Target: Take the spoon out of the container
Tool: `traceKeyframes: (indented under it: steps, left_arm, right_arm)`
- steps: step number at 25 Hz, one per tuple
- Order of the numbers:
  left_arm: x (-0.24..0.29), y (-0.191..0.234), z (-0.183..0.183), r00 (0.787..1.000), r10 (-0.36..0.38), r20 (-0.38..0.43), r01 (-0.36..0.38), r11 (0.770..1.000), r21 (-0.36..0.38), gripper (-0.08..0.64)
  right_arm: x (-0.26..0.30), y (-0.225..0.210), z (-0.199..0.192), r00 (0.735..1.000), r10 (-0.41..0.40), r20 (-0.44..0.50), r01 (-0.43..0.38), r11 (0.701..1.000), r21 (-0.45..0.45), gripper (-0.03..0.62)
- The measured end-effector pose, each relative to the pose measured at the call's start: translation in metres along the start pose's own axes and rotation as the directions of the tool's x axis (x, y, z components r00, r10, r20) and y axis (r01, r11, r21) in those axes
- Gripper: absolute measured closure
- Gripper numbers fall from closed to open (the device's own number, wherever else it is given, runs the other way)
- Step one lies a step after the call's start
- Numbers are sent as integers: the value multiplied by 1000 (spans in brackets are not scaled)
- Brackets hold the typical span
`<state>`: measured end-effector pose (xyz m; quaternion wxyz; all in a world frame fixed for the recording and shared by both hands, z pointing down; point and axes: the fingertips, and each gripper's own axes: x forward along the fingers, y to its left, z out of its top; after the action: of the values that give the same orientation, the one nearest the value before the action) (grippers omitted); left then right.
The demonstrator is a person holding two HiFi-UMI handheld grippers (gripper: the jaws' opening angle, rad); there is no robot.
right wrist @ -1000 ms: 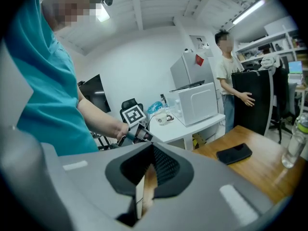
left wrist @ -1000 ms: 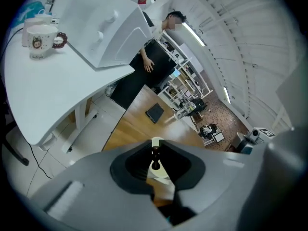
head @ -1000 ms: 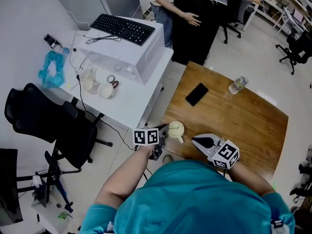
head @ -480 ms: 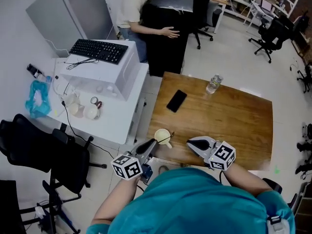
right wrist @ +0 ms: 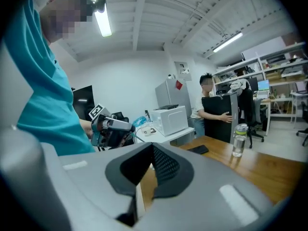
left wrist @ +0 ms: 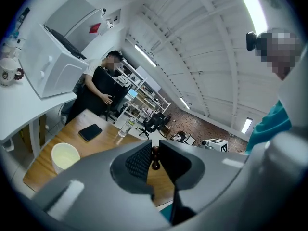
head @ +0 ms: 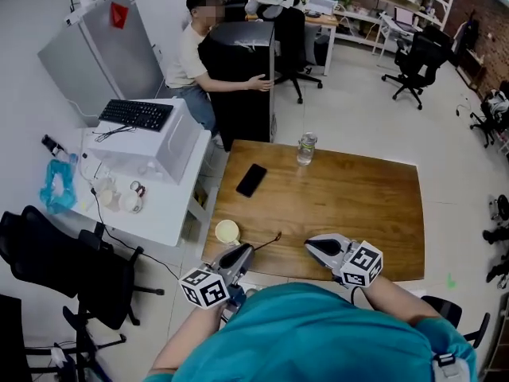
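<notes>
A cream cup (head: 227,231) stands near the front left corner of the wooden table (head: 358,205); in the left gripper view the cup (left wrist: 65,155) looks to have nothing in it. My left gripper (head: 245,250) hovers just right of the cup, at the table's near edge. It is shut on a thin dark spoon (head: 267,240), which sticks out to the right above the table. The spoon's brown end (left wrist: 155,158) shows between the pads of the left gripper (left wrist: 155,149). My right gripper (head: 315,245) hangs over the near edge, shut with nothing in it.
A black phone (head: 251,180) and a water bottle (head: 305,149) are at the table's far side. A white desk (head: 151,213) with a keyboard (head: 135,114) stands to the left, black chairs (head: 56,261) nearby. A person (head: 195,62) stands by a black cabinet beyond the table.
The left gripper has drawn back from the cup toward the table's near edge with the spoon in it. The right gripper has barely moved. The head view has tilted up.
</notes>
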<state>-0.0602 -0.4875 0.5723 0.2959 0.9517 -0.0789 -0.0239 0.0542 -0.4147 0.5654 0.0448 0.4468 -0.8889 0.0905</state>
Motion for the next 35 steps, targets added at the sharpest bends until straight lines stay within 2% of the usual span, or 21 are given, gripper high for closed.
traceKeyframes:
  steps: [3, 5, 7, 11, 13, 19, 24, 30, 35]
  left_arm:
    - [5, -31, -62, 999, 2, 52, -5, 999, 51, 511]
    - [16, -63, -94, 997, -4, 82, -2, 998, 65, 511]
    - [34, -99, -111, 996, -5, 92, -2, 997, 83, 512]
    - [57, -160, -133, 997, 17, 74, -23, 996, 81, 511]
    - [58, -183, -141, 998, 5, 60, -12, 994, 113, 511]
    - [41, -232, -175, 999, -19, 49, 11, 986, 165, 511]
    - [13, -269, -206, 996, -82, 23, 76, 976, 203, 511]
    - [-14, -282, -224, 992, -129, 12, 126, 981, 147, 511]
    - [-10, -320, -252, 983, -182, -5, 180, 973, 142, 511]
  right_arm:
    - [-54, 16, -52, 999, 5, 49, -2, 999, -53, 591]
    - [-97, 25, -73, 998, 16, 56, -12, 997, -81, 591]
    - [-139, 26, -78, 998, 27, 56, -22, 996, -89, 591]
    - [-202, 20, -90, 997, 21, 69, -18, 999, -33, 591]
    - [-224, 28, -93, 997, 21, 72, -18, 999, -35, 591]
    - [-276, 66, -109, 995, -13, 102, 14, 1000, -14, 591]
    - [-298, 107, -125, 995, -57, 81, 58, 998, -1, 591]
    - [-297, 147, -133, 995, -86, 54, 85, 996, 11, 591]
    - [-337, 172, -142, 988, -136, 67, 135, 991, 18, 591]
